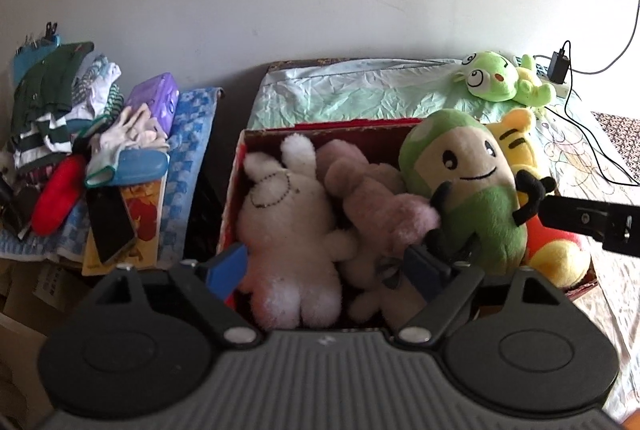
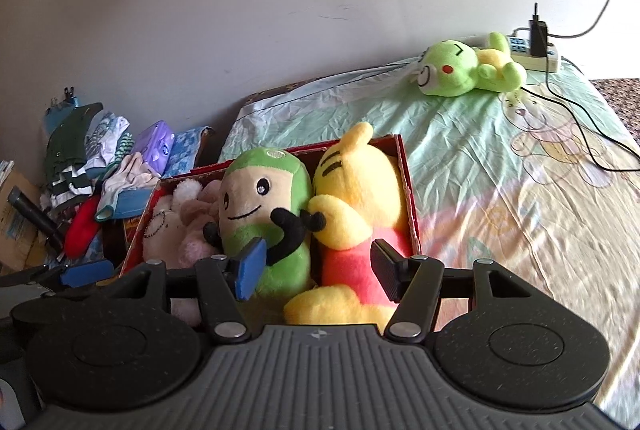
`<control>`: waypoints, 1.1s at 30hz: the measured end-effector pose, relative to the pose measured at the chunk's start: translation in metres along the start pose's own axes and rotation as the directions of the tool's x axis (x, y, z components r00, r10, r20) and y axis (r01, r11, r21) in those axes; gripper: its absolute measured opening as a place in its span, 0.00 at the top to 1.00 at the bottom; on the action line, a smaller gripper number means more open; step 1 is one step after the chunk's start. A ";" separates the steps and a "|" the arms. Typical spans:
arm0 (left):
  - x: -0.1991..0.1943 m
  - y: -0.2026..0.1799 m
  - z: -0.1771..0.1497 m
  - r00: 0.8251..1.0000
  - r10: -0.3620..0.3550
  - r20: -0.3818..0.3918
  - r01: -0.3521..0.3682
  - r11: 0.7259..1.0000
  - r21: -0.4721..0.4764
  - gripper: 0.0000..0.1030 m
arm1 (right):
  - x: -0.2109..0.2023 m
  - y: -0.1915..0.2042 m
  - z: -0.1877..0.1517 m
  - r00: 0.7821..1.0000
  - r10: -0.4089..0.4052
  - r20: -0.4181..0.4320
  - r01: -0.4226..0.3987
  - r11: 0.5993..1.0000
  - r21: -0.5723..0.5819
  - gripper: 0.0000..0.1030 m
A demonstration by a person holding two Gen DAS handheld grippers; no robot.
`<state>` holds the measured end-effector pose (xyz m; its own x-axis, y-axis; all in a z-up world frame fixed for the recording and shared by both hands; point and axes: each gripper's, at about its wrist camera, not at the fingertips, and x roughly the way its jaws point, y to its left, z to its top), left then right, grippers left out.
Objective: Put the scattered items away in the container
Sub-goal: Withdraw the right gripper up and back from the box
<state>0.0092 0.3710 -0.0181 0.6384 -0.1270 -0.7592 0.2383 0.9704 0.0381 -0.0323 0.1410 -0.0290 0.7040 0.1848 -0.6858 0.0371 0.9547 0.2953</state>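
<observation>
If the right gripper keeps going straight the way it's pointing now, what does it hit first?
Most likely the yellow plush bear in the red shirt, which sits in the red cardboard box straight ahead of the open right gripper. The green plush toy with black arms lies just left of that line, though depth is hard to judge.

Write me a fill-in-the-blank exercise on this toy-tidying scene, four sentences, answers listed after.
1. The white bunny lies inside the red ____.
2. The one toy not yet in the box is the light green plush, lying on the ____ near the power strip.
3. In the box, the yellow bear sits right beside the ____ doll with the smiling face.
4. The right gripper has its jaws ____, with nothing pinched between them.

Answers: box; bed; green; open
</observation>
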 end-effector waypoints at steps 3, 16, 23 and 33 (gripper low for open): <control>0.000 0.005 -0.002 1.000 0.004 -0.004 -0.004 1.000 0.009 0.13 | -0.003 0.007 -0.003 1.000 -0.016 0.007 0.016 1.000 0.016 0.40; 0.015 0.027 -0.010 0.999 -0.006 -0.041 0.008 0.999 0.047 0.02 | 0.011 0.046 -0.018 0.999 -0.041 0.013 0.041 0.999 0.033 0.39; 0.021 0.037 -0.011 0.997 -0.025 -0.067 0.028 0.998 0.051 0.01 | 0.010 0.061 -0.024 0.996 -0.084 0.016 0.083 0.995 0.046 0.41; 0.026 0.036 -0.018 0.995 -0.043 -0.086 0.050 0.995 0.081 0.00 | 0.006 0.068 -0.035 0.992 -0.124 -0.001 0.124 0.987 0.098 0.40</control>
<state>0.0214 0.4063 -0.0486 0.5621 -0.1506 -0.8133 0.3288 0.9429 0.0526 -0.0506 0.2147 -0.0361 0.6929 0.0649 -0.7181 0.1935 0.9427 0.2719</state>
